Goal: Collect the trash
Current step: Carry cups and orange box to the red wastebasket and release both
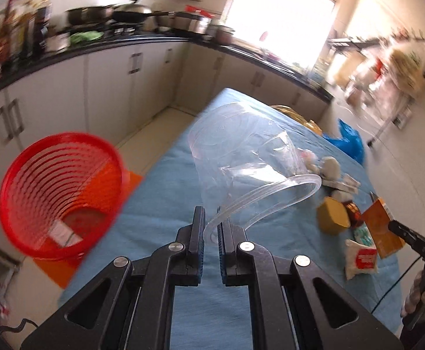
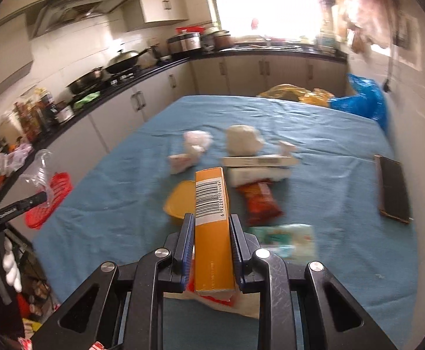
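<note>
Left tongs [image 1: 211, 227]: I had them clamped on clear plastic cup [image 1: 241, 160]'s rim; near red basket [image 1: 60, 192]
Right tongs [image 2: 211, 233]: I gripped orange carton [image 2: 212, 218]; above blue tablecloth [image 2: 329, 151]

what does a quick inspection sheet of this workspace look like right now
surface: table under blue cloth, wrinkled
job's things: clear plastic cup and orange carton both lifted; red basket on the floor beside the table
clutter: yellow lid, red wrapper, crumpled tissues, dark phone
grippers: left gripper shut on cup rim; right gripper shut on carton
cables: thin black cable by the right-hand tool
surroundings: kitchen counter with pans, bright window
</note>
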Motion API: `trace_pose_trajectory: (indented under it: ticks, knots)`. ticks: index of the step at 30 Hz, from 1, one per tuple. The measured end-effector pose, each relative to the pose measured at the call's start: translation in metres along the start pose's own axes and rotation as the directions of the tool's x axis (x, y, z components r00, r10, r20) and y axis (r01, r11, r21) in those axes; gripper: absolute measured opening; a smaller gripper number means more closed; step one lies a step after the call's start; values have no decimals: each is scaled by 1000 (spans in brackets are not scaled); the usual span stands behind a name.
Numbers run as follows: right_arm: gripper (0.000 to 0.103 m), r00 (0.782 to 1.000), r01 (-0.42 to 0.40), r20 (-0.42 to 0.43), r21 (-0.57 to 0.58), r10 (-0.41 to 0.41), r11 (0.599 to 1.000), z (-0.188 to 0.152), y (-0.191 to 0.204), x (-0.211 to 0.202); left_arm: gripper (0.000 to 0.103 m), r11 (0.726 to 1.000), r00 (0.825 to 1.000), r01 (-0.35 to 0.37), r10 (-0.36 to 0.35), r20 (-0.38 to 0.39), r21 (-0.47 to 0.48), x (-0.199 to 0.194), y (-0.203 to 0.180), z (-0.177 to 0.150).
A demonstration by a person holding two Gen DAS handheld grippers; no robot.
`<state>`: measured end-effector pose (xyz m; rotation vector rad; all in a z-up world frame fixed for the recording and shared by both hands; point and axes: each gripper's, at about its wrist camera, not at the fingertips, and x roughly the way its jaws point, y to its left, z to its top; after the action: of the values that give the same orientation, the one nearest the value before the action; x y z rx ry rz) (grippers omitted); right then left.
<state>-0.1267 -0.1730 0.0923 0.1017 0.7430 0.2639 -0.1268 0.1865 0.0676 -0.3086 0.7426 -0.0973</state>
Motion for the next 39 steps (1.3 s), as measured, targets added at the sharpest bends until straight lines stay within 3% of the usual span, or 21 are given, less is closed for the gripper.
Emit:
trace_pose_trajectory:
  ticks: [8,17,25,30,32,34,39]
  knots:
    - [25,990,-140,-44,-80,137,987,13,81,36,8,990,996,-72,78,43,-122,-24,71,0]
    - [25,939,-327,-144,-95,312,940,34,180,98,8,963,982,-177,186,28,-203,-30,143,0]
    - [25,873,-469,-204,-95,444,878,54,273,153,8,961,977,-210,211,-14,-180,-18,164,4]
    - [27,866,-482,-213,-121,451,868,57,309,181,8,960,977,-211,214,-5,-182,-17,167,11]
    - [28,860,-493,-213,-107,464,864,58,314,190,19,959,977,-209,213,-2,-189,-18,169,12]
    - [47,855,-497,-214,-81,472,864,59,313,197,50,955,976,-208,215,12,-210,-21,172,12]
    - [52,865,-479,-200,-55,461,876,59,296,194,52,952,976,-202,215,35,-232,-27,173,11]
